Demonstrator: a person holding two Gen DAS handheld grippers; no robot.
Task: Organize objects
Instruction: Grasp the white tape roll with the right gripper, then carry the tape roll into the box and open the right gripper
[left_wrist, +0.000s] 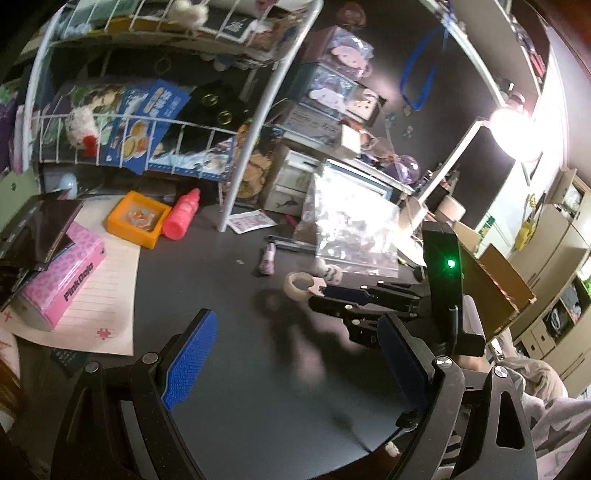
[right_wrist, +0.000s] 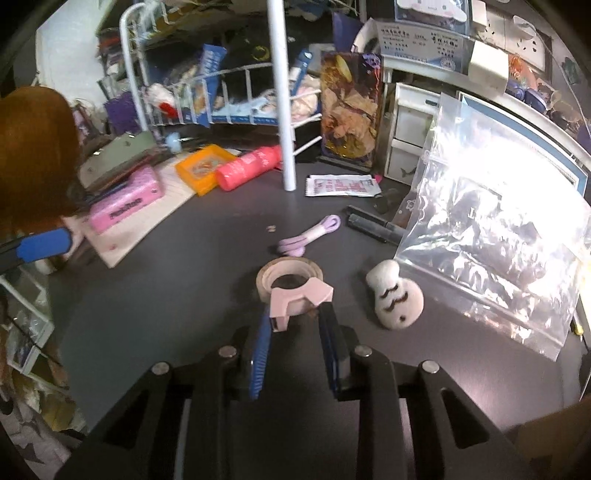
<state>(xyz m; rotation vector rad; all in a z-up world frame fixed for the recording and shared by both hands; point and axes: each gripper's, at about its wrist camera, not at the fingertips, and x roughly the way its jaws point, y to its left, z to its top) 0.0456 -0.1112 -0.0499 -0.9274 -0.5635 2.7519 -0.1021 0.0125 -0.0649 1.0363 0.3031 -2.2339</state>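
A roll of tape in a pink dispenser (right_wrist: 291, 286) sits on the dark desk (right_wrist: 192, 295). My right gripper (right_wrist: 295, 325) is shut on the dispenser's handle, blue pads on both sides. In the left wrist view the tape roll (left_wrist: 301, 286) shows at the tips of the right gripper (left_wrist: 325, 293). My left gripper (left_wrist: 295, 362) is open and empty above the bare desk (left_wrist: 229, 288). A white plush (right_wrist: 397, 299) with black marks lies right of the tape. A coiled purple cable (right_wrist: 308, 236) lies behind it.
A clear zip bag (right_wrist: 498, 240) leans at the right. A pink bottle (right_wrist: 247, 166), an orange tray (right_wrist: 203, 170) and a pink box (right_wrist: 125, 203) on a notepad lie at the left. A white wire shelf post (right_wrist: 282, 92) stands behind. Black pens (right_wrist: 373, 223) lie near the bag.
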